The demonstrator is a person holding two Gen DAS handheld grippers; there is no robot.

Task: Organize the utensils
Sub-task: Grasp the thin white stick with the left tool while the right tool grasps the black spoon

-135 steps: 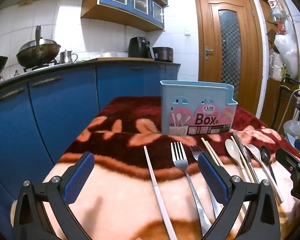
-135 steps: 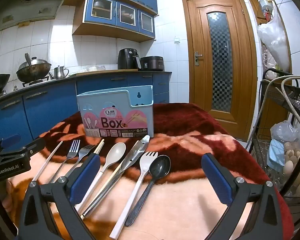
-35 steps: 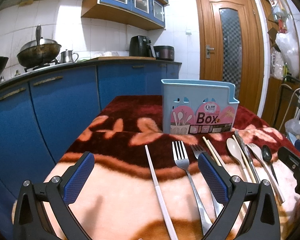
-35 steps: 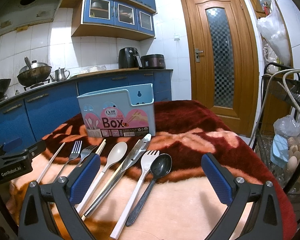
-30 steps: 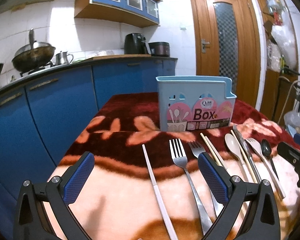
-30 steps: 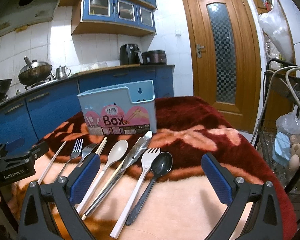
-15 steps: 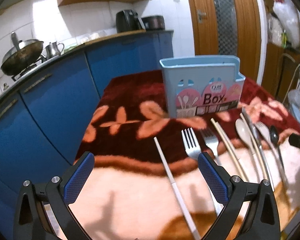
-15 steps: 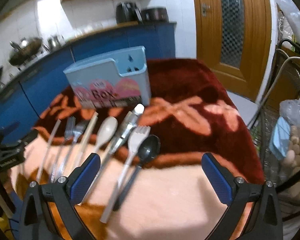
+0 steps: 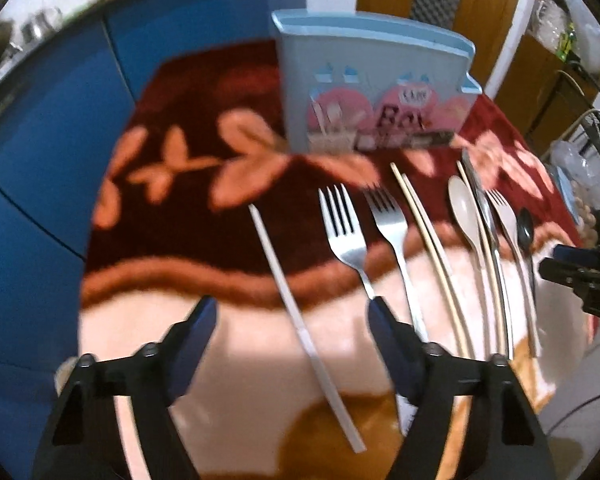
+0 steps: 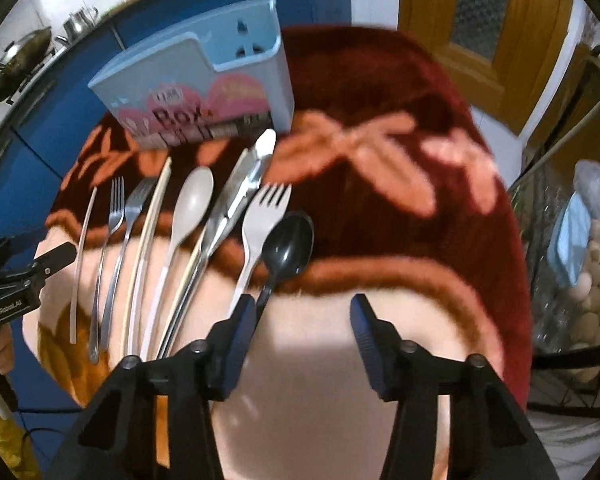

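A light blue utensil box (image 9: 364,92) stands upright at the back of the blanket-covered table; it also shows in the right wrist view (image 10: 204,92). In front of it lies a row of utensils: a white chopstick (image 9: 300,320), two metal forks (image 9: 342,232), chopsticks (image 9: 432,248), a beige spoon (image 10: 192,204), metal tongs (image 10: 236,196), a white plastic fork (image 10: 264,216) and a black spoon (image 10: 288,244). My left gripper (image 9: 292,320) is open and empty, straddling the white chopstick from above. My right gripper (image 10: 303,316) is open and empty, just right of the black spoon's handle.
The table has a red and peach floral blanket (image 10: 380,184). Blue kitchen cabinets (image 9: 40,152) stand to the left, a wooden door (image 10: 500,32) behind. A wire rack with eggs (image 10: 592,292) is close on the right. The right gripper shows at the left view's edge (image 9: 580,272).
Both grippers have risen and tilted down over the utensils in the last half second. Both have narrowed their opening but stay open. The utensils have not moved.
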